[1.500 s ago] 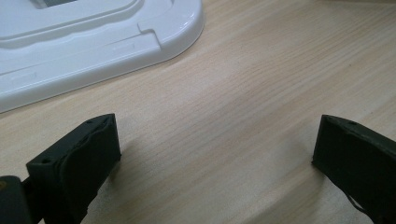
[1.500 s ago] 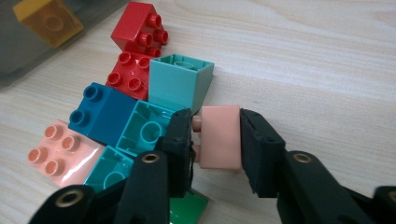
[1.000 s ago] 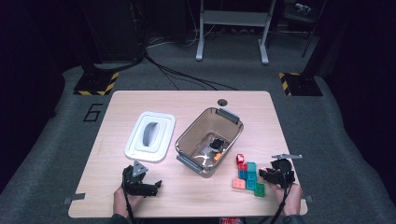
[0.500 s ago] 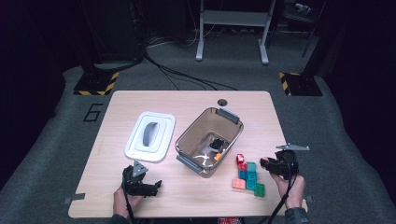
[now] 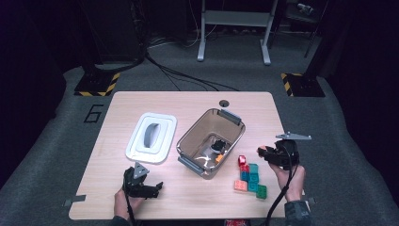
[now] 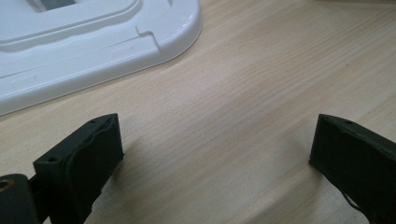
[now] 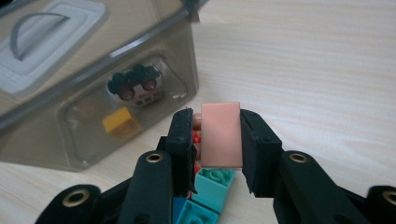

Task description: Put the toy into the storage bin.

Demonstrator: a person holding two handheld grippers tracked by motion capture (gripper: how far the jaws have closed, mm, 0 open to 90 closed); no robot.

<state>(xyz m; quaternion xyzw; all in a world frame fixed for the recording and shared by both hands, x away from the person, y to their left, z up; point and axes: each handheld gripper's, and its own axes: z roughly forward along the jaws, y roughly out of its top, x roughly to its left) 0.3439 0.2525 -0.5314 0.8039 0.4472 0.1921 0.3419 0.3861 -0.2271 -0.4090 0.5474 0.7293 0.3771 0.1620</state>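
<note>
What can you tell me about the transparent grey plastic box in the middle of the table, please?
The transparent grey-brown plastic box stands upright and open on the light wooden table, turned at an angle. It is rectangular with rounded corners and a grey latch handle at each short end. Its white lid with a grey handle lies apart, to its left. Inside rest a small black and white toy car and a small orange brick. Neither claw touches it.

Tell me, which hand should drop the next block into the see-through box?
The right one, most likely. The right gripper is already shut on a pink block, right beside the box and the other blocks. The left gripper is open with only bare table between its jaws, near the white lid.
</note>
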